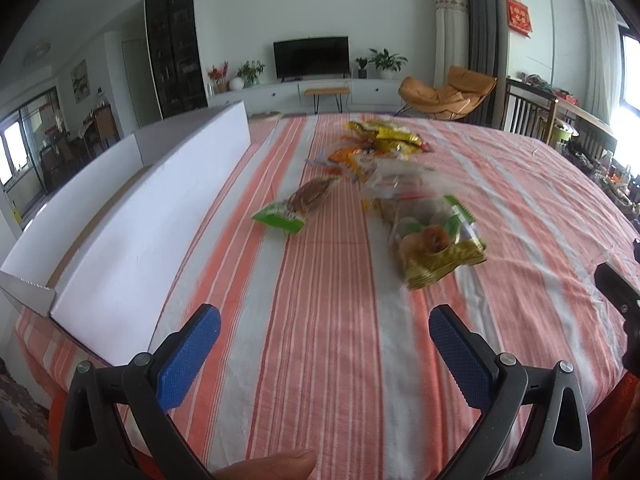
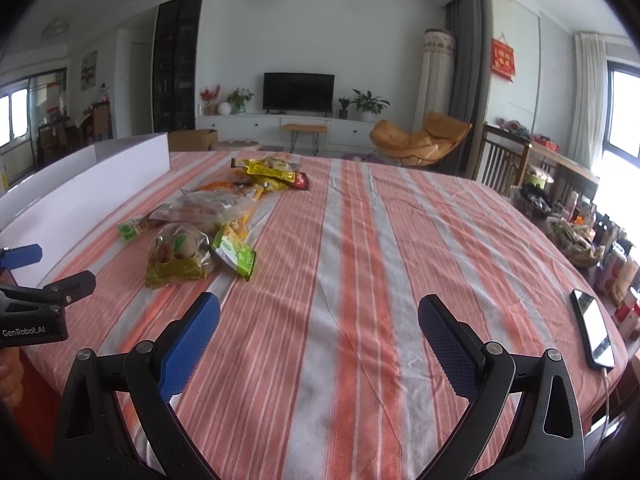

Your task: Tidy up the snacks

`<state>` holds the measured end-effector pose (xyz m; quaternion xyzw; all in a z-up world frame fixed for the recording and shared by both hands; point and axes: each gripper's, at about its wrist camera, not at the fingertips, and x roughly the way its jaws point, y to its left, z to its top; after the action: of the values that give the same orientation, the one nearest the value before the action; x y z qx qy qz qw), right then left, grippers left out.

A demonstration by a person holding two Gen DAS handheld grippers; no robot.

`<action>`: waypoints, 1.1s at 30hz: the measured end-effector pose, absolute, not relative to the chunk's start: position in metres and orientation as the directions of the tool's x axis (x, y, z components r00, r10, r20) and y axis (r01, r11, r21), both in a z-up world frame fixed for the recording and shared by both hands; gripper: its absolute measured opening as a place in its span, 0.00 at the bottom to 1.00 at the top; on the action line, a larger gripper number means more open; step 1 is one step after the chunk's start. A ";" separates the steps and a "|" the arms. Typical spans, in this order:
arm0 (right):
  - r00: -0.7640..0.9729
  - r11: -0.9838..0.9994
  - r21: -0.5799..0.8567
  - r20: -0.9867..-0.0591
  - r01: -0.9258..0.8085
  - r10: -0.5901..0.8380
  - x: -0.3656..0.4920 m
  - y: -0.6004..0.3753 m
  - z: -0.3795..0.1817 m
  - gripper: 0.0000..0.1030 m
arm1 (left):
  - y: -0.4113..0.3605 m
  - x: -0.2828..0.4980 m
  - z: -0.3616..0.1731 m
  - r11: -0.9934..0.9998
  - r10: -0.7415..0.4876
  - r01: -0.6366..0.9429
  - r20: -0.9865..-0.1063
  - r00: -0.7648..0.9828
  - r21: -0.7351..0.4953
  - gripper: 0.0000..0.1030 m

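A living room with a television (image 2: 298, 92) and an orange lounge chair (image 2: 420, 140) lies beyond a table draped in an orange-and-white striped cloth (image 2: 360, 280). Snack packets (image 2: 224, 208) lie scattered in a loose pile left of centre, beside a long white cardboard box (image 1: 132, 216) along the left edge. The left gripper (image 1: 325, 354) and right gripper (image 2: 319, 338) hover near the front, fingers spread wide, holding nothing. A phone (image 2: 593, 332) rests at far right.
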<state>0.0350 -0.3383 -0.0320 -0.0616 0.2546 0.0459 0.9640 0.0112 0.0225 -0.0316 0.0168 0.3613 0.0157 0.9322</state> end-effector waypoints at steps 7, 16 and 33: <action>0.749 0.955 0.036 -0.612 -0.293 0.253 0.071 -0.324 -0.035 0.98 | 0.024 0.024 -0.059 0.996 0.069 -0.006 -0.752 0.656 0.085 1.00; 0.528 0.888 0.121 -0.765 -0.443 0.367 0.181 -0.235 -0.030 0.98 | 0.026 0.024 -0.064 0.993 0.101 -0.014 -0.765 0.637 0.119 1.00; 0.608 0.984 0.021 -0.784 -0.179 0.127 0.129 -0.395 -0.050 0.97 | 0.028 0.055 -0.073 0.997 0.042 0.034 -0.807 0.590 0.076 1.00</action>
<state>0.1292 -0.3949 -0.0496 -0.0300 0.4344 0.0855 0.8962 0.0547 0.0283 -0.0733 0.0415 0.4530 0.0023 0.8906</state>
